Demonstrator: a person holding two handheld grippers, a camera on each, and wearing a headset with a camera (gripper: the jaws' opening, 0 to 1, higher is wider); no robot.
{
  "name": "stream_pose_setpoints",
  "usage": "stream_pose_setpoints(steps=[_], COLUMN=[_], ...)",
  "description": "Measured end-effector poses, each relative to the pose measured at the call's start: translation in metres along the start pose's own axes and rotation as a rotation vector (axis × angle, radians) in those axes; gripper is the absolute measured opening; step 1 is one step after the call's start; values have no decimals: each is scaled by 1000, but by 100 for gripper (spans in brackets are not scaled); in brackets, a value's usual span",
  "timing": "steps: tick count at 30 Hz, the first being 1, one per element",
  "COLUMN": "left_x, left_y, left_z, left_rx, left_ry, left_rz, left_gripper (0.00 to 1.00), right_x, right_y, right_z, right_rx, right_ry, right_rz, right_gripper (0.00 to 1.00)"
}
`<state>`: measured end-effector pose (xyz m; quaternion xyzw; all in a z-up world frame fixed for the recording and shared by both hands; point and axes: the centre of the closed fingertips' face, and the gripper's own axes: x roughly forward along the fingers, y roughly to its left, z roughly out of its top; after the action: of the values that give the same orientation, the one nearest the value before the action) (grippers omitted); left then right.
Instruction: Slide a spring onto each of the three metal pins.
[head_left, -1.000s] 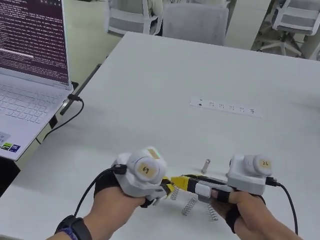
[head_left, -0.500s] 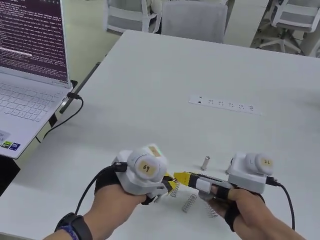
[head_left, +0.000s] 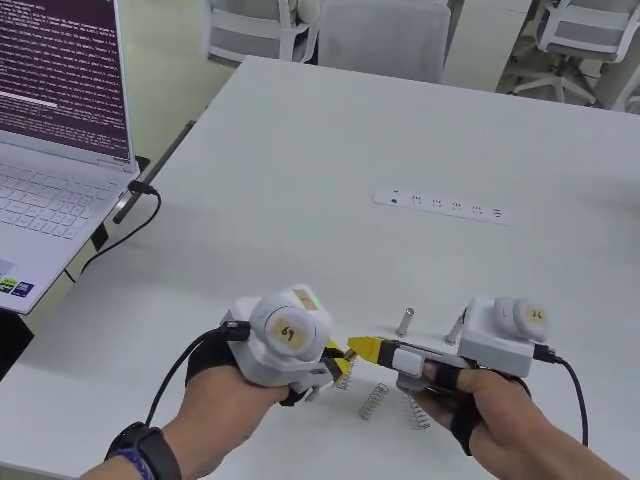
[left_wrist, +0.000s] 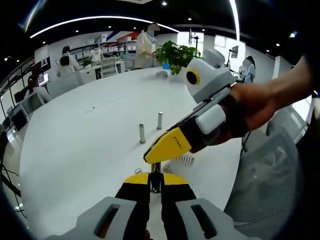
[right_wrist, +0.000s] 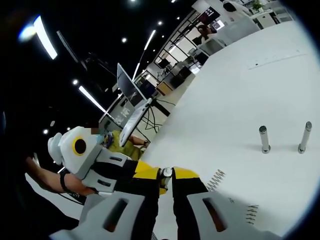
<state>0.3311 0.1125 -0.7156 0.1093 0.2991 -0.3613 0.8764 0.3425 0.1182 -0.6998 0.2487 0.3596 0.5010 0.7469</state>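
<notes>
Left gripper (head_left: 336, 366): lower centre of head view, jaws pinched together, pointing toward frame right.
Right gripper (head_left: 362, 349): lower right, jaws closed, tips at left gripper's tips.

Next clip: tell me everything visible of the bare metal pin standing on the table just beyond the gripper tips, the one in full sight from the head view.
The metal pin is a short, silvery, polished-looking cylinder standing upright on the white table. Its shaft is bare: no spring sits on it. Nothing but the table touches it. A second pin stands close beside it without touching, and the power strip lies farther back.
</notes>
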Motion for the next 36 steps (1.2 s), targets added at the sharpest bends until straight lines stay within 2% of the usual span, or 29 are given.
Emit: stream_pose_setpoints(steps=[7,14,21,36], left_x=[2,6,9,15], left_y=[-3,-7,-10,-12], left_z=[1,2,1,-2], left_rx=[-3,-8,1,-20], left_ry=[-5,-6,-6,3], left_rz=[-5,-17,-30,-36], left_gripper=[0,0,0,0], right_x=[-2,-5,-7,-8], right_y=[3,3,1,1], right_z=[-1,-2,-5,-7], right_rx=[-48,-125,-152,-188], right_ry=[26,58,74,91], right_rz=[-20,-44,-55,-63], right_gripper=[5,5,5,5])
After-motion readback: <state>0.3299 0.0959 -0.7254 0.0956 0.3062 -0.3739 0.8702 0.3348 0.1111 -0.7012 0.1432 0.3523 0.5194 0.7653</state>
